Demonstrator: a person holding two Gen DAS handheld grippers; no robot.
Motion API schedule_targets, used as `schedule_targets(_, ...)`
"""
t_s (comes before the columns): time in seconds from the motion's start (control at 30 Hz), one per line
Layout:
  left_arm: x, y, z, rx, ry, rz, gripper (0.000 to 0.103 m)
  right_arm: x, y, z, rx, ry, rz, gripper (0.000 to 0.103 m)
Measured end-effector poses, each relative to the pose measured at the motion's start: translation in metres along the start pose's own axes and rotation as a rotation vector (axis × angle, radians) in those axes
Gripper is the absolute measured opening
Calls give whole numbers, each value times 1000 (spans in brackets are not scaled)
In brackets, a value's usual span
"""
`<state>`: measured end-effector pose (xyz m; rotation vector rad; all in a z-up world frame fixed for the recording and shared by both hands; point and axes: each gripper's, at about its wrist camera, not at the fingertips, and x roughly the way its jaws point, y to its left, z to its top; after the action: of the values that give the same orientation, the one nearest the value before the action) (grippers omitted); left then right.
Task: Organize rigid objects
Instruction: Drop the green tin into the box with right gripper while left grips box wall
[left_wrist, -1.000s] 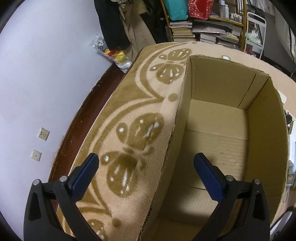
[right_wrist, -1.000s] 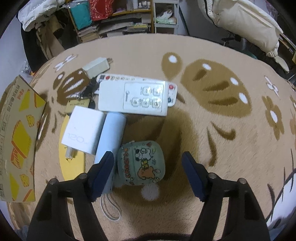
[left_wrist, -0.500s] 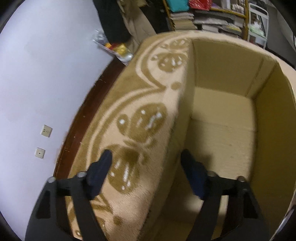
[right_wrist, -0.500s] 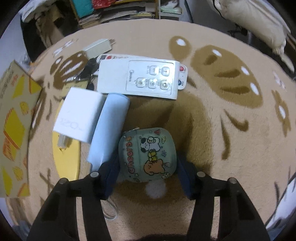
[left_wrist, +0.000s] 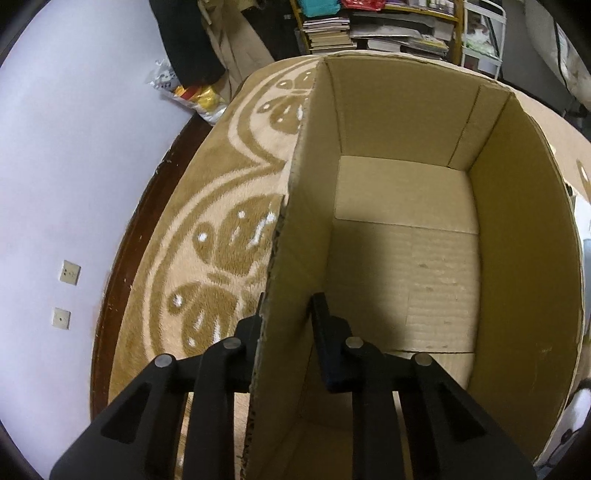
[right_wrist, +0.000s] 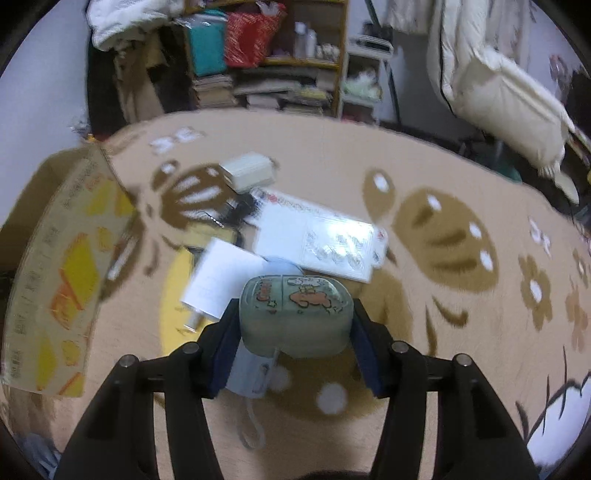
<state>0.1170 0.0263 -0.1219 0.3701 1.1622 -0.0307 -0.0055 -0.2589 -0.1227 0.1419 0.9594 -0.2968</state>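
Right wrist: green case (right_wrist: 295, 314) clamped between right claw (right_wrist: 293, 343) pads.

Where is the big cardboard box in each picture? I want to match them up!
Left wrist view: the cardboard box fills the middle and right, open and seen from above; the left gripper is shut on its near wall.
Right wrist view: the cardboard box is at the far left edge, its printed yellow outside showing.
Shared landmark: the bookshelf with stacked books at the top, behind the patterned rug.
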Motion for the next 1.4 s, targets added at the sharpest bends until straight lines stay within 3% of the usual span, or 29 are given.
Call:
schedule_targets(0.23,0,-1,1,-2,1,-2,19,-51,43,27,-45,-183,149,59)
schedule_targets(0.5,1,-1,-1,7,-9,-2,19,-87,119,55,-138,-265,316,59)
schedule_targets(0.77,0,-2,-1,19,-17,-3,19,-75,163,65,-126,-239,400,59)
schedule_targets(1.17,1,3,-1,-6,-17,-33,19,-37,176,41,-135,-123,369,60)
schedule_targets(1.4,-5,3,0,-14,-45,-47,19,-33,183,36,-157,-111,346,60)
